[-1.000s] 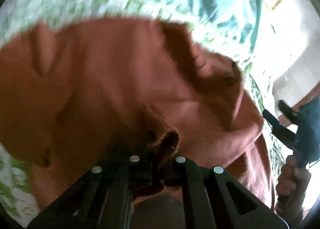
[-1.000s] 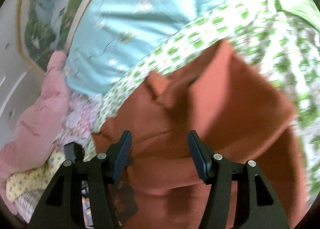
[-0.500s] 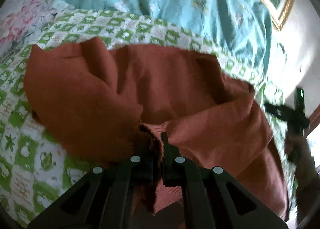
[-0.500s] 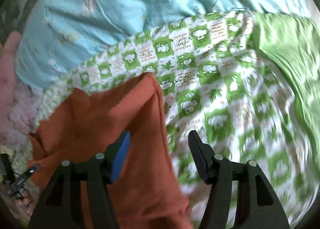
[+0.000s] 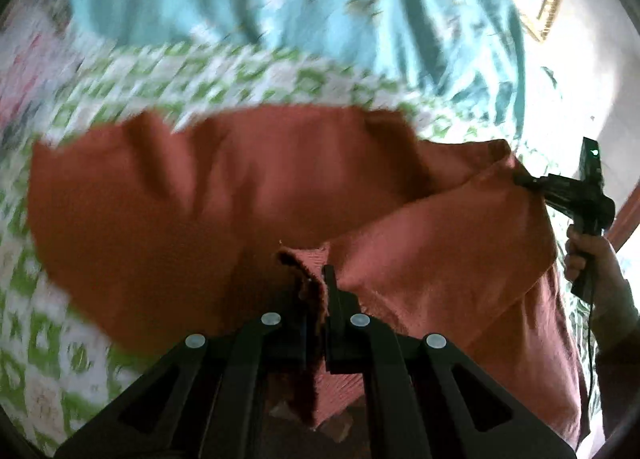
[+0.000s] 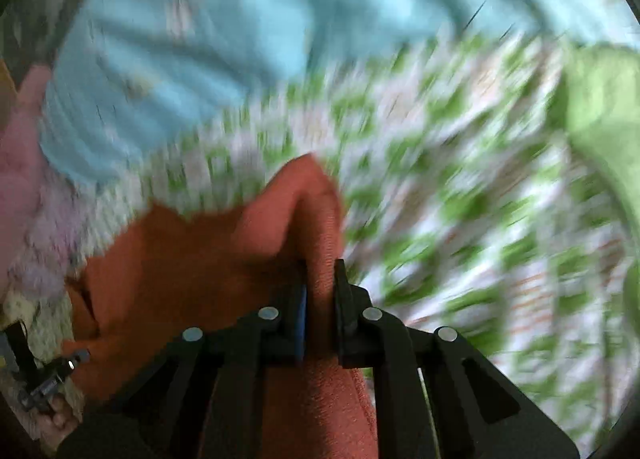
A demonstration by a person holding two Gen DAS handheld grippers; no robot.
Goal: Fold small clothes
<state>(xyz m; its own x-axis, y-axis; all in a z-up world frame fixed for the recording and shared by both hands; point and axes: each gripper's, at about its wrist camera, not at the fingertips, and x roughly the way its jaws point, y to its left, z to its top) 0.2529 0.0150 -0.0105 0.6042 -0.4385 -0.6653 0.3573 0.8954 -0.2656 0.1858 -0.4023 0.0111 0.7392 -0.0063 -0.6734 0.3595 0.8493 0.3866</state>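
Lying crumpled on a green-and-white checked bedsheet (image 5: pixel 248 79), the rust-orange knitted garment (image 5: pixel 192 195) is a thick, matte piece of cloth with a fine ribbed weave, bunched into broad soft folds rather than spread flat. Its upper edge runs roughly straight across the sheet, with a small peak at the left end and a deeper, shadowed crease near the middle. A frayed, curled hem of the garment rises between the fingers of the left claw (image 5: pixel 316 291), whose black jaws are fully closed on that hem. At the garment's right corner, the right claw (image 5: pixel 524 180) pinches a pointed fold; seen from its own camera, the right claw (image 6: pixel 320 283) has a ridge of the same orange cloth (image 6: pixel 224 243) standing between its pads, one faced in blue, and its jaws are closing onto that ridge, pressing it on both sides. A person's hand (image 5: pixel 592 263) grips the right claw's handle, just beside the garment's right edge. Beyond the garment, farther up the bed, lies a wrinkled pale turquoise cover (image 5: pixel 248 3). Both views are smeared by motion blur, and no brand, label or readable writing can be made out on the garment or the bedding.
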